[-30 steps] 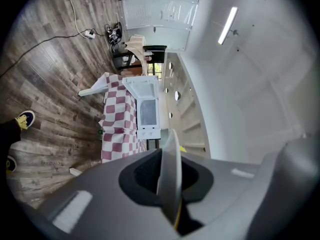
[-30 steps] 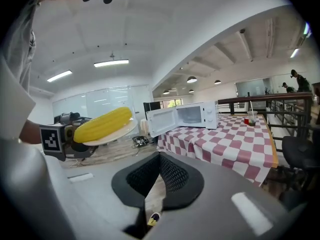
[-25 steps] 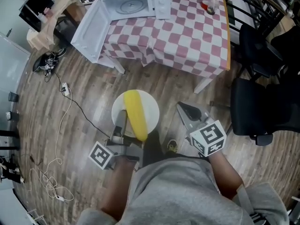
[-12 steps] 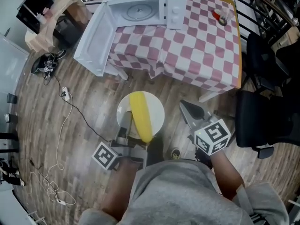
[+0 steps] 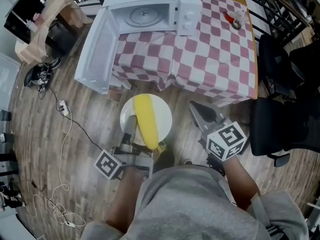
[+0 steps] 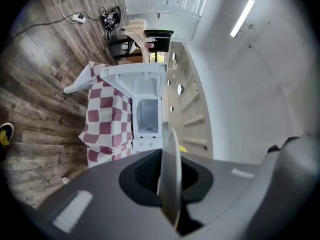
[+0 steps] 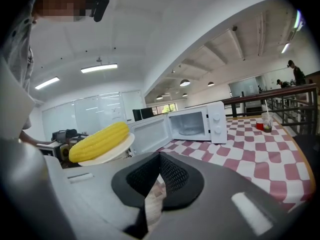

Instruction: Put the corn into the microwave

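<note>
A yellow corn cob (image 5: 146,120) lies on a white plate (image 5: 161,109), carried above the wooden floor. My left gripper (image 5: 131,121) is shut on the plate's near left rim; in the left gripper view the plate (image 6: 170,169) shows edge-on between the jaws. My right gripper (image 5: 196,108) hangs to the right of the plate, shut and empty. The white microwave (image 5: 150,9) stands on the checkered table (image 5: 215,59) ahead, its door (image 5: 95,49) swung open to the left. The right gripper view shows the corn (image 7: 100,140) at left and the open microwave (image 7: 192,124) beyond.
A red cup with a straw (image 5: 234,18) stands at the table's far right. Black chairs (image 5: 282,119) crowd the right side. A power strip and cables (image 5: 61,105) trail over the floor at left, with bags and clutter (image 5: 42,24) beyond.
Both grippers and the plate with the corn have moved forward towards the table. The microwave and table now sit closer in view. Neither gripper's jaws changed.
</note>
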A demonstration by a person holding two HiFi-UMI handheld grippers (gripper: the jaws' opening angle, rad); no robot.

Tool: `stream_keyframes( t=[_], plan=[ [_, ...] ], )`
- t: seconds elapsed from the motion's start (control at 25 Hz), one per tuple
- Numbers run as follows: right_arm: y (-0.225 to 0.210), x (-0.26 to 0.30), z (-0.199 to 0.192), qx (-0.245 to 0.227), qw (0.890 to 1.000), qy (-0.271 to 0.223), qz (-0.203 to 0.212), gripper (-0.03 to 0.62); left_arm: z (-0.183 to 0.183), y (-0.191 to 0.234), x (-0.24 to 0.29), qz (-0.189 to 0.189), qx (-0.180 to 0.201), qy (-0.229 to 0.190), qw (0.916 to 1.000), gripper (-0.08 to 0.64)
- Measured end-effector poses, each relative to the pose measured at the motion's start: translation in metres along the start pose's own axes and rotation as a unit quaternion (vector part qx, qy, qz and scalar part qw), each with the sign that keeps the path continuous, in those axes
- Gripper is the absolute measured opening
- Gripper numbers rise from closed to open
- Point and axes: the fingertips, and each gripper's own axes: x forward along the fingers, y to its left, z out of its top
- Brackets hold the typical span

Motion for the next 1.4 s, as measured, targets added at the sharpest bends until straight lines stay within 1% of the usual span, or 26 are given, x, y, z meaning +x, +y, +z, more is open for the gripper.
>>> stream_keyframes(
  t=[0.16, 0.4, 0.6, 0.84, 1.04, 1.4],
  plan=[
    [-0.002, 0.021, 0.006, -0.001, 1.0, 0.0, -0.015, -0.003, 0.019, 0.004, 0.014, 0.001, 0.004, 0.015, 0.9999, 0.023],
    [-0.003, 0.051, 0.014, -0.004, 0.999, -0.007, -0.037, -0.002, 0.043, 0.008, 0.029, -0.003, -0.001, 0.037, 0.9993, 0.023],
    [-0.001, 0.064, 0.02, -0.011, 0.999, -0.005, -0.049, -0.003, 0.056, 0.012, 0.037, -0.001, -0.002, 0.04, 0.9992, 0.023],
    [0.001, 0.069, 0.02, -0.015, 0.999, 0.002, -0.052, -0.002, 0.062, 0.01, 0.042, -0.005, -0.004, 0.045, 0.999, 0.023],
    [-0.005, 0.076, 0.021, -0.012, 0.999, 0.003, -0.053, -0.003, 0.064, 0.016, 0.051, 0.001, -0.01, 0.047, 0.9988, 0.023],
    [-0.033, 0.114, 0.043, -0.016, 0.999, -0.003, -0.038, -0.003, 0.075, 0.017, 0.098, -0.005, -0.01, 0.047, 0.9988, 0.023]
  ],
)
